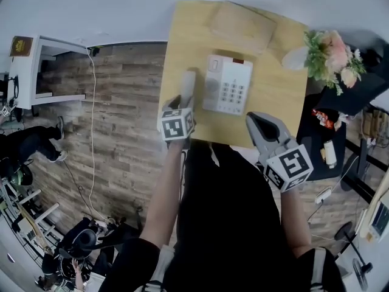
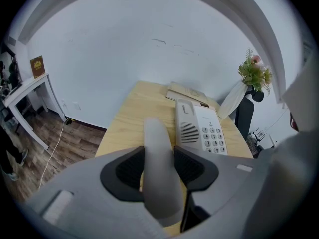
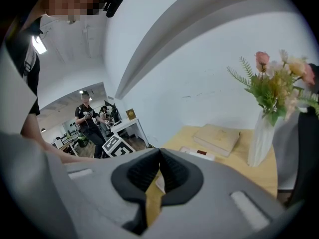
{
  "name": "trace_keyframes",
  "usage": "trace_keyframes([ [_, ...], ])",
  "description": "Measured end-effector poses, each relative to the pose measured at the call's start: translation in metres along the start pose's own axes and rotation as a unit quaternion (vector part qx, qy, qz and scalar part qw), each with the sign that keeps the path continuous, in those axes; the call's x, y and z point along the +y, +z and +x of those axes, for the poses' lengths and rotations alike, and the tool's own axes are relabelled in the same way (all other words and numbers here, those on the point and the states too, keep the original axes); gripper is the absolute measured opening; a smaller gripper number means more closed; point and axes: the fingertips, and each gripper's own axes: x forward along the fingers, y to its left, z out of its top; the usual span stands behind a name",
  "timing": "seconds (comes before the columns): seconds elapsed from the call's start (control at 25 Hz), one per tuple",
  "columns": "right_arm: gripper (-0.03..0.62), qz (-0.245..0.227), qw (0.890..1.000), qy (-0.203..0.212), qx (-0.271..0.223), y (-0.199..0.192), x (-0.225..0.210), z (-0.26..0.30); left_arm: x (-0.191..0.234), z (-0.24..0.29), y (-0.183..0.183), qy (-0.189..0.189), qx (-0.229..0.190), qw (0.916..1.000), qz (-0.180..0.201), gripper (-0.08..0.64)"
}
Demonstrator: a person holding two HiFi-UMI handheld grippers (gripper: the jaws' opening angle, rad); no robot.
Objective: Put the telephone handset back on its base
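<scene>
The white telephone base (image 1: 228, 84) with its keypad lies in the middle of the light wooden table (image 1: 276, 111). The white handset (image 1: 188, 85) lies lengthways just left of the base, near the table's left edge. My left gripper (image 1: 182, 104) is shut on the handset's near end. In the left gripper view the handset (image 2: 158, 153) fills the gap between both dark pads, and the base (image 2: 202, 128) is just to its right. My right gripper (image 1: 258, 121) hangs over the table's front edge, right of the base. Its pads (image 3: 172, 173) meet with nothing between them.
A flat wooden box (image 1: 243, 24) lies at the back of the table. A white vase of flowers (image 1: 331, 53) stands at the back right corner. A black side table (image 1: 328, 139) with small items is at the right. A white desk (image 1: 30, 72) stands at the far left.
</scene>
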Motion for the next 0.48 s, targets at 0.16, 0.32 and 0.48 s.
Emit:
trace_keyframes([
  [0.16, 0.003, -0.001, 1.000, 0.002, -0.009, 0.006, 0.002, 0.000, -0.003, -0.007, 0.009, -0.003, -0.007, 0.9999, 0.009, 0.193],
  [0.32, 0.003, -0.003, 1.000, 0.004, -0.017, 0.010, 0.004, -0.001, -0.008, -0.016, 0.022, -0.007, -0.019, 0.9996, 0.018, 0.193],
  [0.48, 0.003, -0.003, 1.000, 0.004, -0.025, 0.016, 0.006, -0.004, -0.016, -0.028, 0.032, -0.013, -0.028, 0.9992, 0.024, 0.193],
])
